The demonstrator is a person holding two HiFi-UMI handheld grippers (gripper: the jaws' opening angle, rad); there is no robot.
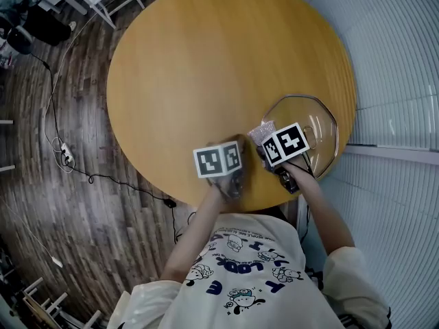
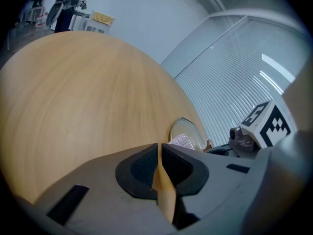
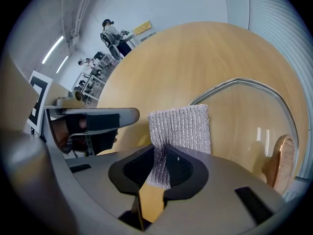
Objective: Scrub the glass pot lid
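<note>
One scrub pad in right hand-held gripper

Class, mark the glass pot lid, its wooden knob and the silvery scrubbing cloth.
glass pot lid (image 3: 244, 124): right gripper view, clear glass inside the rim.
wooden knob (image 3: 279, 161): right gripper view, its rounded side.
silvery scrubbing cloth (image 3: 183, 129): right gripper view, knit above the jaws.

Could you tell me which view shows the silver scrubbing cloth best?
The right gripper view: the scrubbing cloth stands large and central, pinched between the jaws. The head view shows only a small patch; the left gripper view, a distant sliver.
</note>
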